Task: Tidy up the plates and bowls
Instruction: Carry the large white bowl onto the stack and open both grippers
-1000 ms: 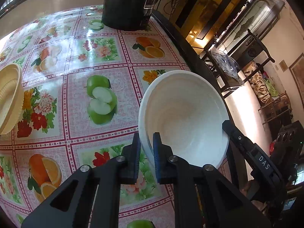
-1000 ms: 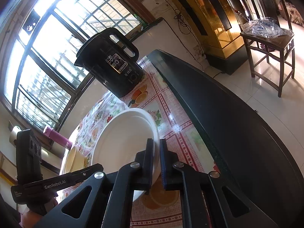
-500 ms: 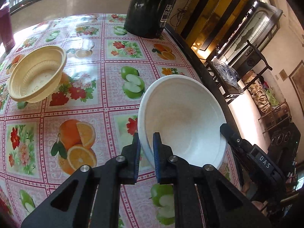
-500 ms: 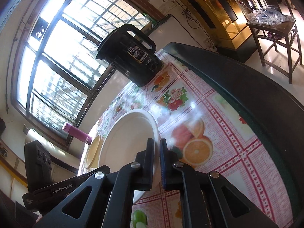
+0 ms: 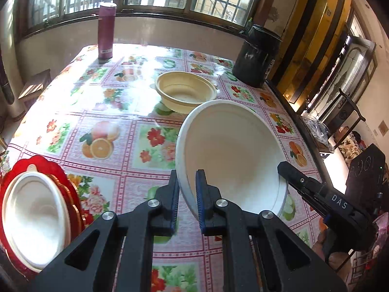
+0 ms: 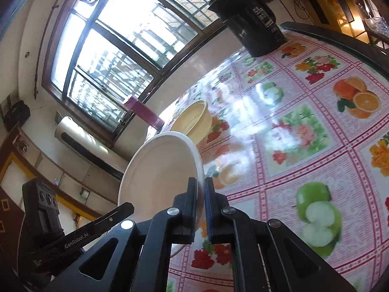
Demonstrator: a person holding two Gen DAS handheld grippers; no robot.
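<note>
Both grippers hold one large white bowl (image 5: 233, 150) above the table, tilted. My left gripper (image 5: 187, 189) is shut on its left rim. My right gripper (image 6: 200, 199) is shut on the opposite rim of the bowl (image 6: 158, 170); it shows at the bowl's right in the left wrist view (image 5: 287, 172). A yellow plastic bowl (image 5: 186, 92) sits on the table beyond, also in the right wrist view (image 6: 194, 120). A white bowl (image 5: 34, 221) rests on red scalloped plates (image 5: 56, 170) at the near left.
The table has a fruit-and-flower cloth (image 5: 104, 131). A magenta flask (image 5: 106, 29) stands at the far left by the window. A black kettle (image 5: 259, 58) stands at the far right corner. The table's dark right edge (image 5: 306, 131) borders open floor.
Both grippers have carried the white bowl back and to the left, away from the kettle. The yellow bowl now lies straight ahead and the red plates have come into view.
</note>
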